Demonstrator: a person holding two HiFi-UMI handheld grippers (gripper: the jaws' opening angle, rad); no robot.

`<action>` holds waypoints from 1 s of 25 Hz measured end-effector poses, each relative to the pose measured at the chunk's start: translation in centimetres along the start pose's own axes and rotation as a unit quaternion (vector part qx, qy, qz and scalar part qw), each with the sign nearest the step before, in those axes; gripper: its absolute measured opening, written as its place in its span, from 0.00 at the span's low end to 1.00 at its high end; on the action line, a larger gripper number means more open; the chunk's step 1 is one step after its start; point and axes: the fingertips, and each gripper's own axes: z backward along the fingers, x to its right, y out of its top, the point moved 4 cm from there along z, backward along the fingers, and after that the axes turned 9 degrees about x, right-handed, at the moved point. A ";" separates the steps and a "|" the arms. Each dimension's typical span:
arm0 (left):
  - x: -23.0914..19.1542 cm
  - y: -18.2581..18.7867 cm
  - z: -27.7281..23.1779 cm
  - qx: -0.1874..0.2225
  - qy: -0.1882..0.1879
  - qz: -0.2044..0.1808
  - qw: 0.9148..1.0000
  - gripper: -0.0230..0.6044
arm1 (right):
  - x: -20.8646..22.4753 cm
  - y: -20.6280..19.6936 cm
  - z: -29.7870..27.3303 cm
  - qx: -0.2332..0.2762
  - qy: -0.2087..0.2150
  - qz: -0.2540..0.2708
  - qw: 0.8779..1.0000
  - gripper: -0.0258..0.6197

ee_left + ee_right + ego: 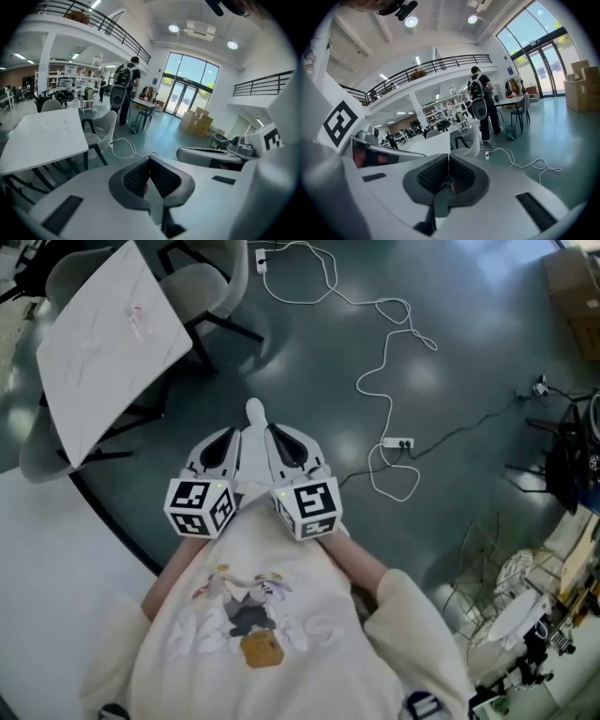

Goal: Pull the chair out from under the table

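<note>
Open workshop hall, mezzanine railing (108, 26), equipment shelves (70, 84), glass doors (186, 96)

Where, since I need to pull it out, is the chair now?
In the head view a grey chair sits at the upper left, tucked against the white table's right side, with the white cable on the floor to its right.

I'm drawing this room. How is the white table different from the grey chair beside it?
The white table has a flat, square top, while the grey chair has a curved shell. The table top looks wider than the chair. The table is bright white and the chair is pale grey. Both stand on dark legs.
</note>
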 end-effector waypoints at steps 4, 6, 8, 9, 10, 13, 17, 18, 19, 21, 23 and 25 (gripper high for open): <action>-0.8 2.1 -4.9 -0.008 -0.024 0.008 1.000 0.05 | 2.7 1.9 -2.7 -0.005 -0.023 0.014 1.000 0.05; -2.4 4.0 -7.9 -0.011 -0.037 0.007 0.999 0.05 | 4.4 2.9 -5.5 -0.005 -0.041 0.017 0.999 0.06; -4.1 6.2 -10.5 -0.010 -0.052 0.007 0.999 0.05 | 5.6 4.0 -8.7 -0.007 -0.056 0.010 0.998 0.06; -4.8 7.4 -11.6 -0.008 -0.060 0.005 0.998 0.05 | 6.0 4.7 -10.3 -0.008 -0.060 0.011 0.998 0.06; -5.6 8.6 -12.7 -0.005 -0.066 0.003 0.998 0.05 | 6.5 5.5 -11.9 -0.010 -0.062 0.015 0.998 0.06; -9.3 12.1 -15.3 0.006 -0.064 0.013 0.998 0.05 | 7.2 7.4 -17.3 -0.019 -0.055 0.027 0.998 0.06; -16.2 16.1 -17.3 0.022 -0.035 0.034 0.999 0.05 | 6.6 8.8 -24.9 -0.042 -0.037 0.031 0.998 0.06; -17.6 16.9 -17.7 0.029 -0.030 0.041 0.998 0.05 | 6.5 9.1 -26.7 -0.047 -0.032 0.034 0.998 0.06; -18.9 17.6 -18.1 0.036 -0.027 0.048 0.998 0.05 | 6.5 9.3 -28.4 -0.052 -0.027 0.039 0.997 0.06; -21.2 18.5 -18.8 0.044 -0.020 0.057 0.997 0.05 | 6.3 9.9 -31.4 -0.058 -0.019 0.048 0.997 0.06; -23.0 18.8 -19.1 0.042 -0.015 0.063 0.997 0.05 | 6.0 10.3 -33.5 -0.064 -0.013 0.049 0.997 0.06; -24.4 18.7 -19.5 0.035 -0.009 0.071 0.997 0.05 | 5.8 10.3 -34.7 -0.077 -0.005 0.052 0.996 0.06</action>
